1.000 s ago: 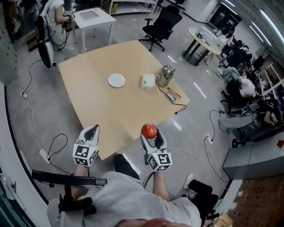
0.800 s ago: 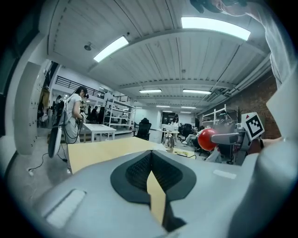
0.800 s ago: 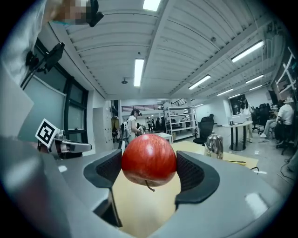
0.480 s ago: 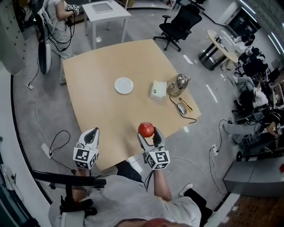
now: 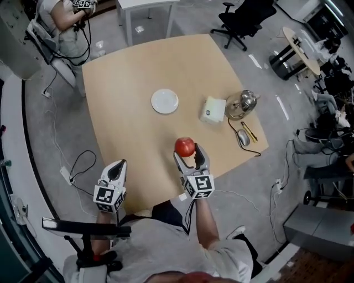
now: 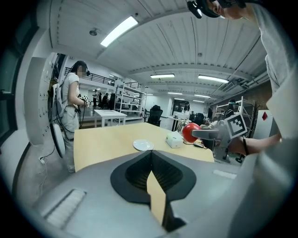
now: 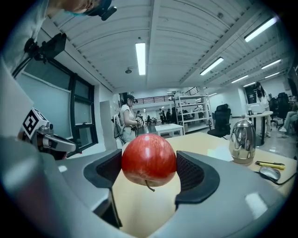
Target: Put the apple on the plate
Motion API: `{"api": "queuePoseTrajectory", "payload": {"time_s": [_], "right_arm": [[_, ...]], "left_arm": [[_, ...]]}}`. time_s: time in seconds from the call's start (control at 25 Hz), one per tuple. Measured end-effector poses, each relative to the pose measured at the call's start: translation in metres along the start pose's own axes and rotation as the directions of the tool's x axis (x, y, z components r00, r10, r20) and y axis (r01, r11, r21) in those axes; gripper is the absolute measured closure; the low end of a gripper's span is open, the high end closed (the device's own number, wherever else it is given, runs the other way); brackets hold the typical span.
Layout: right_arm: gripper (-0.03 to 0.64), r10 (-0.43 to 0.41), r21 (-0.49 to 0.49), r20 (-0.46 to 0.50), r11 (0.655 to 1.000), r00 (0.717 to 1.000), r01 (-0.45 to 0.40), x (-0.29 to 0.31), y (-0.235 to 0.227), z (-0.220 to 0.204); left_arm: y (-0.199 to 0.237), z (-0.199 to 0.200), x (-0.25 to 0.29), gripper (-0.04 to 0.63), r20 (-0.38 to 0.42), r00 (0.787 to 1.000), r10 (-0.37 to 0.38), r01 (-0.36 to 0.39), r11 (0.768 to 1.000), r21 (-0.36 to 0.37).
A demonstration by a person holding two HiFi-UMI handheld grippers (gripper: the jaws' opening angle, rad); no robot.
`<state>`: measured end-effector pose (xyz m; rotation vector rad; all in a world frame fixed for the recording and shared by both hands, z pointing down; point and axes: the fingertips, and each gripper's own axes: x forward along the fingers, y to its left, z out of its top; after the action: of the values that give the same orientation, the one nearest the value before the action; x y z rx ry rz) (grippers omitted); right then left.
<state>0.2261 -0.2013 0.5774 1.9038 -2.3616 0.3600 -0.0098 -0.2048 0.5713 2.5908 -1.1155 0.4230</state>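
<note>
My right gripper (image 5: 187, 154) is shut on a red apple (image 5: 185, 147), held above the near part of the wooden table (image 5: 127, 88). In the right gripper view the apple (image 7: 149, 160) fills the gap between the two dark pads, stem down. A small white plate (image 5: 165, 101) lies near the table's middle, well beyond the apple; it also shows in the left gripper view (image 6: 143, 145). My left gripper (image 5: 115, 170) hangs at the table's near left edge, jaws closed together with nothing between them.
A white box (image 5: 213, 109), a metal kettle (image 5: 243, 104), a mouse (image 5: 244, 138) and a yellow pen (image 5: 249, 131) sit on the table's right side. Cables trail on the floor. A person (image 5: 66, 14) stands beyond the far left corner; an office chair (image 5: 247, 15) is behind.
The table has come nearer: the right gripper with the apple has gone from the near edge to over the tabletop. The left gripper has kept its place beside it.
</note>
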Motion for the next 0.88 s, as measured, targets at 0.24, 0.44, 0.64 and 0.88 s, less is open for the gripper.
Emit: {"api": "queuePoseTrajectory", "payload": {"time_s": [0.24,0.44,0.64,0.88], "right_arm": [[0.246,0.046,-0.026,-0.016,0.999,0.999,-0.047,0.053,-0.015,-0.004],[0.245,0.08,-0.047,-0.022,0.996,0.997,-0.081,0.098,-0.024,-0.007],[0.247,0.102,-0.058,-0.038,0.993,0.994,-0.104,0.138,-0.034,-0.012],[0.246,0.119,-0.061,-0.058,0.991,0.991,-0.123,0.184,-0.04,-0.024]], "left_arm": [[0.011,-0.002,0.011,0.575,-0.036,0.999,0.041,-0.042,0.999,-0.018],[0.02,-0.008,0.015,0.575,-0.068,0.994,0.084,-0.087,0.996,-0.035],[0.025,-0.016,0.015,0.575,-0.089,0.988,0.124,-0.129,0.99,-0.05],[0.035,-0.026,0.013,0.575,-0.111,0.981,0.162,-0.17,0.983,-0.069]]}}
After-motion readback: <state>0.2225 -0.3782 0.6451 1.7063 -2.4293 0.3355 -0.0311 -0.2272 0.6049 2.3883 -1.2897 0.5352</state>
